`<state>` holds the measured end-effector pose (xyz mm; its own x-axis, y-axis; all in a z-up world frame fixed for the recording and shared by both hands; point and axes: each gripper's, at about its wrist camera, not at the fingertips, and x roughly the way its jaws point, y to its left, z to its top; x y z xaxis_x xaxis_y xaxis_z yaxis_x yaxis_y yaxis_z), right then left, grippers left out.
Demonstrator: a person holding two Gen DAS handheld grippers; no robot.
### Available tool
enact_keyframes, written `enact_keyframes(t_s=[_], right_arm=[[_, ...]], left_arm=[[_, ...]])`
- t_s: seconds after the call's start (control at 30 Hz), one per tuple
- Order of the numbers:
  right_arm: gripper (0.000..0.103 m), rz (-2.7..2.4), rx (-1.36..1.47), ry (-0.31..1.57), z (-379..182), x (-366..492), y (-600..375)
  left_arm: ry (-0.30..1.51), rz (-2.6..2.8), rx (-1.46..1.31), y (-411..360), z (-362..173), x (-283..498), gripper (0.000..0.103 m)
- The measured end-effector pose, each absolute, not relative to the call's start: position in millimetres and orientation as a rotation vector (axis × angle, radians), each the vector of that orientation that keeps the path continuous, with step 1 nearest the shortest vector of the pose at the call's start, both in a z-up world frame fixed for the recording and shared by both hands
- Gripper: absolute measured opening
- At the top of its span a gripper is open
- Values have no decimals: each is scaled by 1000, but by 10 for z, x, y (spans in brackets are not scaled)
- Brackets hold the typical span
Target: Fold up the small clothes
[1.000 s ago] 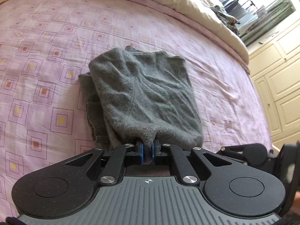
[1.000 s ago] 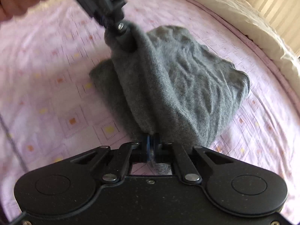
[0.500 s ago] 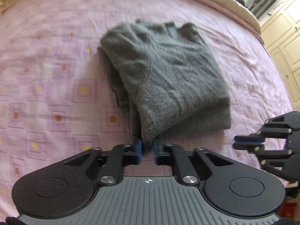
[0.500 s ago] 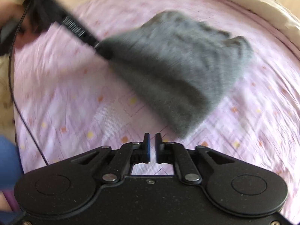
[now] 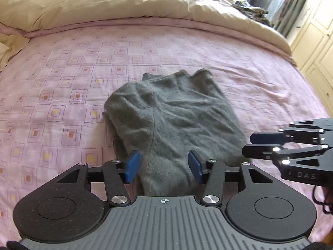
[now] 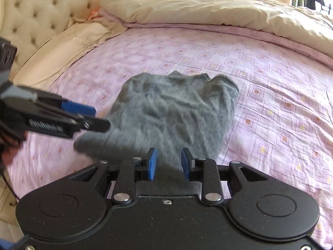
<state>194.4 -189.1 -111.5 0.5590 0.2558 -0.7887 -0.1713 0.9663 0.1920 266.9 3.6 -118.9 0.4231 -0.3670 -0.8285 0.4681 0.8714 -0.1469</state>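
A: Status of the fold, working left to right?

B: The left tool (image 5: 164, 166) is sitting with its blue pads spread wide apart, gripping nothing; the near edge of the grey garment (image 5: 172, 120) is lying between them. The garment is resting as a doubled, roughly rectangular bundle on the pink patterned bed sheet (image 5: 62, 95), with the cream duvet (image 5: 124, 2) well beyond it. The right tool (image 6: 167, 163) is also standing apart over the garment's near edge, clamping nothing.

A: Progress?

B: Judging by the layered left side, at least one fold is looking complete. Loose layers are still showing there, so tidying or a further fold is probably remaining.

A: Change against the earlier frames?

B: One second ago both tools were clamping the near hem and holding it raised. Half a second ago they were starting to release. Now both are fully parted and the garment is lying flat.
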Motion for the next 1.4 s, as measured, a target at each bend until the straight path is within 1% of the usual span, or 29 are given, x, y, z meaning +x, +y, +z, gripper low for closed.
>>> enact_keyframes(t_s=[0.1, 0.17, 0.2, 0.23, 0.33, 0.43, 0.47, 0.5, 0.53, 0.57, 0.6, 0.67, 0.83, 0.97, 1.1, 1.17, 1.27, 1.3, 1.4], right_arm=[[39, 208, 144, 1021, -1281, 2053, -1922], [39, 199, 152, 1122, -1467, 2102, -1905], [39, 203, 140, 1148, -1530, 2097, -1886], [39, 211, 121, 1155, -1554, 2081, -1863], [39, 231, 109, 1186, -1556, 2028, -1846], [39, 223, 142, 1166, -1508, 1958, -1913], [45, 215, 174, 1150, -1482, 1928, -1955], [54, 204, 207, 1133, -1449, 1893, -2004], [59, 191, 239, 1115, -1418, 1855, -2055], [66, 177, 270, 1095, -1388, 1819, -2109], [70, 164, 297, 1079, -1370, 1783, -2160], [75, 136, 354, 1068, -1365, 1701, -2260], [76, 117, 532, 1089, -1511, 1694, -2429], [82, 129, 670, 1085, -1650, 1673, -2511], [82, 159, 739, 1106, -1805, 1693, -2509], [84, 170, 772, 1109, -1873, 1705, -2507], [89, 193, 814, 1078, -1905, 1718, -2511], [90, 198, 827, 1071, -1918, 1735, -2508], [93, 211, 856, 1049, -1932, 1786, -2507]], left_arm=[[1053, -472, 234, -17, -1445, 2727, 49], [1086, -462, 301, 15, -1630, 2747, 56], [1088, -465, 295, 52, -1681, 2750, 64], [1084, -459, 283, 90, -1700, 2749, 70], [1098, -463, 247, 153, -1679, 2763, 70], [1137, -468, 130, 277, -1589, 2809, 69], [1147, -464, 81, 323, -1557, 2826, 69], [1154, -455, 34, 367, -1522, 2841, 70], [1160, -448, -10, 411, -1495, 2864, 70], [1163, -445, -48, 444, -1469, 2894, 70], [1165, -444, -84, 469, -1450, 2927, 72], [1171, -442, -149, 512, -1450, 3024, 77], [1187, -417, -214, 501, -1568, 3284, 77], [1211, -428, -242, 488, -1694, 3447, 78], [1245, -485, -272, 432, -1815, 3575, 79], [1243, -515, -277, 393, -1847, 3621, 82], [1236, -545, -293, 354, -1874, 3684, 90], [1235, -554, -297, 332, -1882, 3709, 94], [1221, -575, -289, 272, -1881, 3768, 95]])
